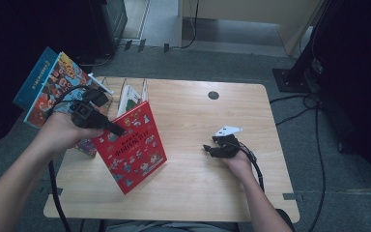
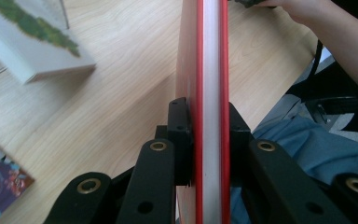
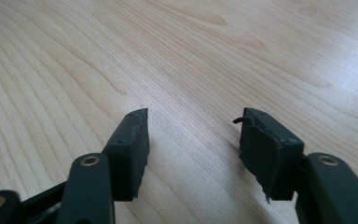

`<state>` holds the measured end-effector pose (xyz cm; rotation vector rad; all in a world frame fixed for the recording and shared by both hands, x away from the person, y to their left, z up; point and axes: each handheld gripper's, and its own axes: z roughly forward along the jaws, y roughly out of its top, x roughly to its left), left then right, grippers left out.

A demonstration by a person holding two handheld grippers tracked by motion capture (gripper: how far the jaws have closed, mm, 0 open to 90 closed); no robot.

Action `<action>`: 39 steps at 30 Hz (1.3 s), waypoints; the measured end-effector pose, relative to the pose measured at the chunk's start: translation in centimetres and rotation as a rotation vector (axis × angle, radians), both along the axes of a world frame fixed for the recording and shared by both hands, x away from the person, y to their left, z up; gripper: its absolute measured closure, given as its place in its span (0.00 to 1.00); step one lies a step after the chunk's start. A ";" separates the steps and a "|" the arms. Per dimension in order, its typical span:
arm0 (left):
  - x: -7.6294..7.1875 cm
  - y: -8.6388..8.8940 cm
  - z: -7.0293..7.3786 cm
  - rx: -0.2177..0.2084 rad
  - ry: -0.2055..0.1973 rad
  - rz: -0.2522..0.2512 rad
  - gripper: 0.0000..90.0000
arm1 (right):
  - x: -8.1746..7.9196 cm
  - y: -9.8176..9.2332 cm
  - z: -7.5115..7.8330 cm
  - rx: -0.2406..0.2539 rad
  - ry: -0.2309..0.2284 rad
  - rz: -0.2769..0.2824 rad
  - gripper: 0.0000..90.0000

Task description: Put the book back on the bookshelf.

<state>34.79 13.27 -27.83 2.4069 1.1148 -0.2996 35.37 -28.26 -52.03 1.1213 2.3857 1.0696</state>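
A red picture book [image 1: 131, 145] stands tilted on its lower corner over the left half of the wooden table [image 1: 198, 116]. My left gripper [image 1: 112, 128] is shut on its upper left edge. In the left gripper view the book's red covers and white page block [image 2: 210, 56] run straight up between the two black pads [image 2: 179, 130], which press on both sides. My right gripper [image 1: 211, 148] hovers low over the table's middle right. Its jaws stand open around bare wood, its worn pads [image 3: 133, 140] well apart.
A wire book rack [image 1: 125, 87] at the table's back left holds an upright book [image 1: 131, 96]. Two more books, one colourful [image 1: 53, 89] and one blue [image 1: 33, 79], lean out past the table's left edge. A round cable hole [image 1: 213, 95] sits near the far edge.
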 end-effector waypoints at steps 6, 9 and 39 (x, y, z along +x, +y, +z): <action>-0.6 1.7 0.1 0.008 0.001 0.030 0.88 | 0.0 0.4 -0.4 0.000 -0.032 0.014 0.38; -0.8 2.8 0.2 0.007 -0.003 0.059 0.88 | 0.1 0.4 -0.5 0.008 -0.041 0.012 0.36; 0.3 13.1 -0.6 0.003 0.046 0.399 0.88 | 0.4 0.8 -0.6 -0.007 -0.028 -0.020 0.22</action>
